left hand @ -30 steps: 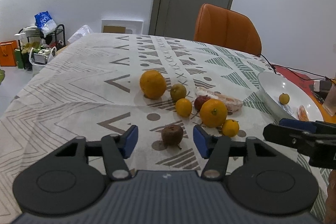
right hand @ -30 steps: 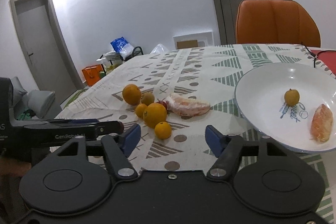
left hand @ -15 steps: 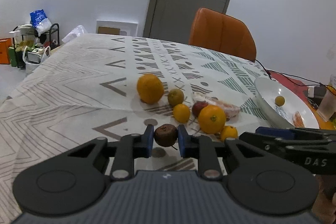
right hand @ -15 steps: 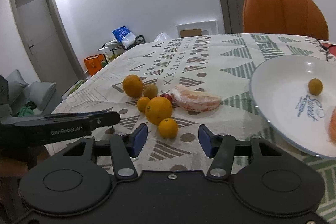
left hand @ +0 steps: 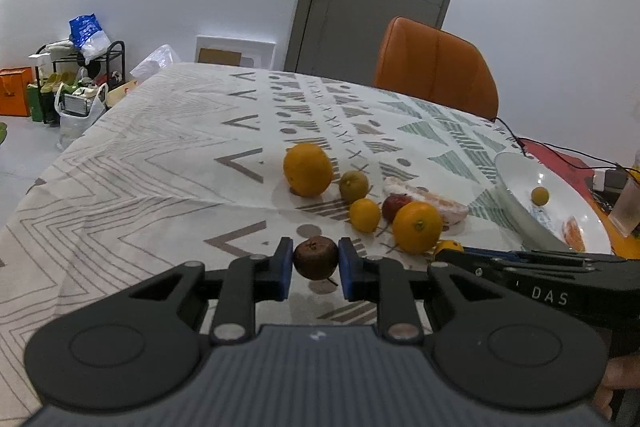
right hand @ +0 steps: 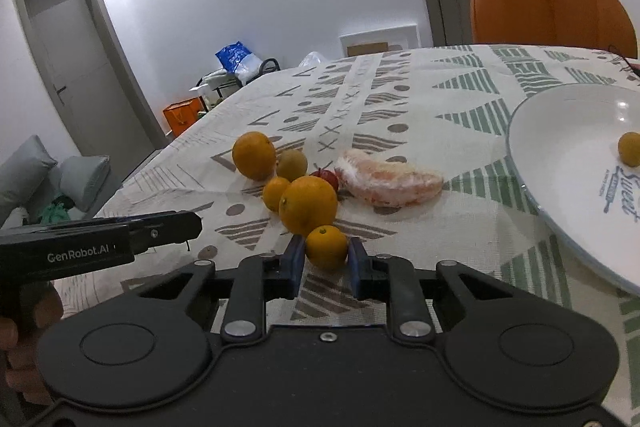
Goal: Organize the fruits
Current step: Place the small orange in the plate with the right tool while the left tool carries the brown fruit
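My left gripper point(left hand: 315, 269) is shut on a dark brown shrivelled fruit point(left hand: 315, 257), held just above the patterned tablecloth. My right gripper point(right hand: 326, 261) is shut on a small orange tangerine point(right hand: 327, 246) at the near edge of the fruit cluster. Behind it lie a medium orange point(right hand: 308, 205), a large orange point(right hand: 254, 155), a greenish fruit point(right hand: 291, 165), another small tangerine point(right hand: 276, 193), a red fruit point(right hand: 326, 176) and a peeled pomelo piece point(right hand: 390, 179). A white plate point(right hand: 560, 151) on the right holds a small yellow fruit point(right hand: 629, 148).
An orange chair point(left hand: 436, 69) stands at the table's far side. A cable point(left hand: 560, 151) and a glass point(left hand: 630, 205) lie beyond the plate on the right. The left gripper's body point(right hand: 100, 241) reaches in at the left of the right wrist view.
My left gripper closed on the brown fruit and lifted it slightly. My right gripper moved forward to the small tangerine and closed on it.
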The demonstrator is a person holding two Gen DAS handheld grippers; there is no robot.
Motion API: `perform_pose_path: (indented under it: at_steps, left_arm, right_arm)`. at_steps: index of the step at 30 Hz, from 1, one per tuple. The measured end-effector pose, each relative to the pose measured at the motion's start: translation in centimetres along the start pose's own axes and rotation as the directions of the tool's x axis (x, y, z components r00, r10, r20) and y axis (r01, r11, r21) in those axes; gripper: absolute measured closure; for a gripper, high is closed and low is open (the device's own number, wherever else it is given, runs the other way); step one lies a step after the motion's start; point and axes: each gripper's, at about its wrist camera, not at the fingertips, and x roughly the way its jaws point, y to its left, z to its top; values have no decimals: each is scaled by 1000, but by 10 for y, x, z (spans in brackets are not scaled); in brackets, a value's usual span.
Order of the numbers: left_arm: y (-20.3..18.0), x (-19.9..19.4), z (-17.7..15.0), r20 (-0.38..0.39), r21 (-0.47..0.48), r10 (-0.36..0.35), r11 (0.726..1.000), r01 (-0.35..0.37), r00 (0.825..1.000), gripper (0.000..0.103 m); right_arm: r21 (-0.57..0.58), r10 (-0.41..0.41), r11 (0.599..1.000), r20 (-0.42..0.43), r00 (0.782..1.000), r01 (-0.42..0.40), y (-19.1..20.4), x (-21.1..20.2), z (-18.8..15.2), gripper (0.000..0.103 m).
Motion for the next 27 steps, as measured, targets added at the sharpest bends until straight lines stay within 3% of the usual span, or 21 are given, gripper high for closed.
perform_pose_path:
  at_steps: [12,27]
  left_arm:
    - [-33,3,3,-4,53,-62,997,62,998,81]
    - [-78,9,7,-6,117,-111,987,111,994,81]
  right_arm:
    - [49,-84,996,111,990,79,-24,-53,-1,82]
    - [139,-189,977,209,960,162,-70,-98,-1,82]
